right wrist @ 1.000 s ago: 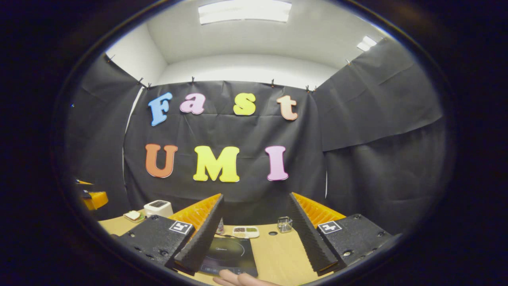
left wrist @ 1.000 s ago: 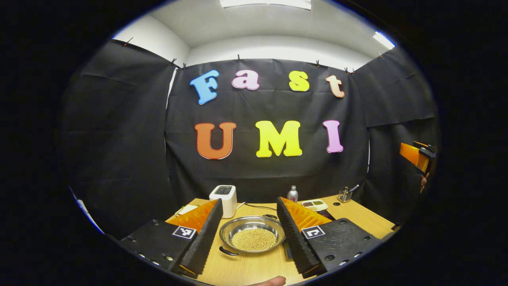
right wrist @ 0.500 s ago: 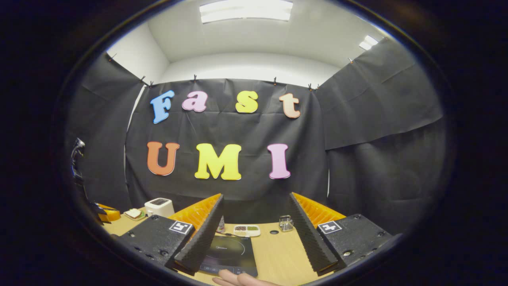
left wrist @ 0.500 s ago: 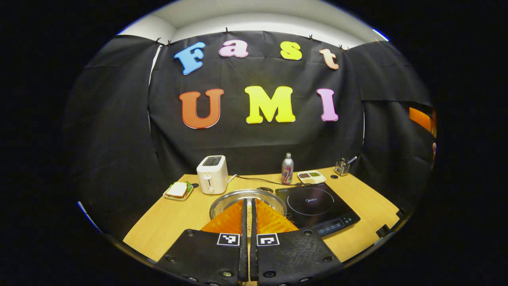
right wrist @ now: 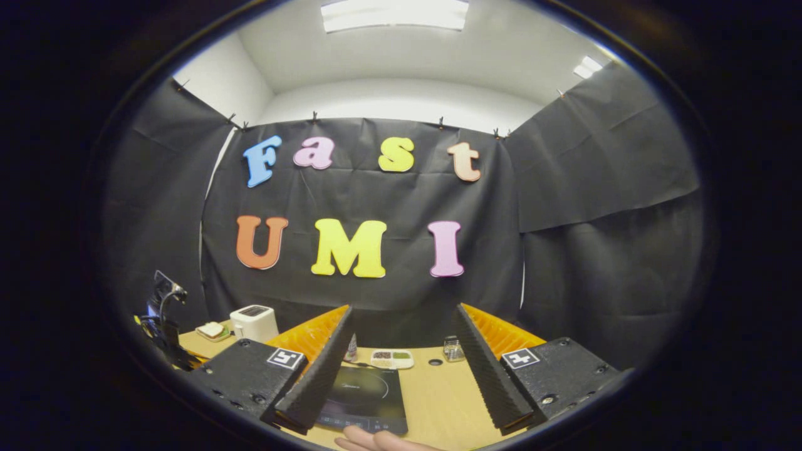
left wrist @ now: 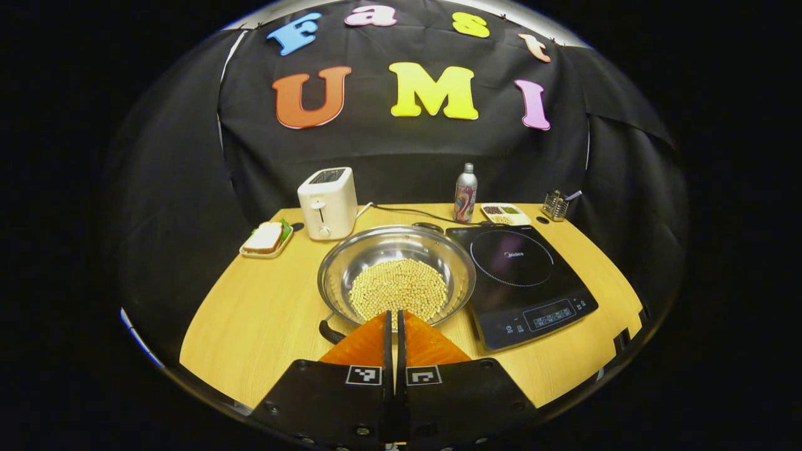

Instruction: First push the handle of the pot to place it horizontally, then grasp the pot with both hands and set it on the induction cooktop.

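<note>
A steel pot (left wrist: 351, 266) holding pale beans stands mid-table in the left gripper view. One dark handle (left wrist: 328, 330) points toward me at the near left, the other (left wrist: 428, 227) lies at the far rim. The black induction cooktop (left wrist: 523, 279) sits just right of the pot. My left gripper (left wrist: 395, 313) is shut with nothing between its fingers, its tips over the pot's near rim. In the right gripper view my right gripper (right wrist: 404, 309) stands open above the cooktop (right wrist: 366, 394), nothing between its fingers.
A white toaster (left wrist: 326, 202), a sandwich plate (left wrist: 265, 238), a bottle (left wrist: 465, 185), a small dish (left wrist: 504, 213) and a utensil holder (left wrist: 555, 205) line the table's back. A hand (right wrist: 376, 441) shows at the bottom of the right gripper view.
My left gripper went from open to shut, then tilted down over the pot, which now shows larger and lower. The right gripper has hardly moved.
</note>
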`<move>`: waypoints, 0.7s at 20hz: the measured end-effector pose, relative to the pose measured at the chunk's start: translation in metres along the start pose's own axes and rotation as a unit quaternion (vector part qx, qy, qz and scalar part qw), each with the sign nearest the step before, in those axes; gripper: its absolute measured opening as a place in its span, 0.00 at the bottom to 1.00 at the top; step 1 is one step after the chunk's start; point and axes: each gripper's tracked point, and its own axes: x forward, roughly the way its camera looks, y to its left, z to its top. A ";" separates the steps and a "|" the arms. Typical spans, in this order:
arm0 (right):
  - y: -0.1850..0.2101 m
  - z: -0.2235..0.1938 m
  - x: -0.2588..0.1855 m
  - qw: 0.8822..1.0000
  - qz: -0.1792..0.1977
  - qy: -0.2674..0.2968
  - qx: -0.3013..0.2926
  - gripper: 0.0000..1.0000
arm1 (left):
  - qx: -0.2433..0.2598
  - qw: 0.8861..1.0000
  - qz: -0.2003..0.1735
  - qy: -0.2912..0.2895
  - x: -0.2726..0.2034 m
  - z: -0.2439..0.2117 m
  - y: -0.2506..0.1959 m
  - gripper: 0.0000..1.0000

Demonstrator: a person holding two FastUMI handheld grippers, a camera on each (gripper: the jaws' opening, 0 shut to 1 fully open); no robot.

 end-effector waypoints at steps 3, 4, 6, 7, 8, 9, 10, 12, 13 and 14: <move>-0.001 -0.007 0.003 1.000 -0.004 0.006 -0.004 1.00 | -0.011 0.999 -0.011 0.044 0.018 -0.024 0.000 0.00; -0.001 -0.009 0.003 1.000 -0.005 0.007 -0.004 1.00 | -0.014 0.998 -0.014 0.057 0.022 -0.031 -0.001 0.00; 0.003 -0.014 0.003 1.000 0.000 0.012 -0.002 1.00 | -0.021 0.996 -0.015 0.081 0.032 -0.042 0.002 0.00; 0.005 -0.017 0.003 1.000 0.003 0.015 0.000 1.00 | -0.024 0.995 -0.017 0.091 0.035 -0.047 0.001 0.01; 0.006 -0.019 0.004 1.000 0.006 0.018 0.003 0.99 | -0.022 0.995 -0.012 0.097 0.040 -0.050 0.004 0.00; 0.007 -0.023 0.005 1.000 0.010 0.022 0.005 0.99 | -0.018 0.995 -0.010 0.100 0.044 -0.052 0.007 0.00; 0.008 -0.025 0.005 1.000 0.015 0.026 0.007 0.99 | -0.017 0.994 -0.010 0.107 0.048 -0.056 0.007 0.00; 0.006 -0.029 0.011 0.999 0.016 0.030 0.008 1.00 | -0.022 0.993 -0.008 0.115 0.055 -0.059 0.009 0.00; 0.005 -0.030 0.013 0.999 0.015 0.031 0.008 1.00 | -0.024 0.993 -0.006 0.119 0.058 -0.060 0.011 0.00; 0.002 -0.031 0.017 0.999 0.013 0.031 0.007 1.00 | -0.027 0.992 -0.002 0.122 0.061 -0.061 0.014 0.11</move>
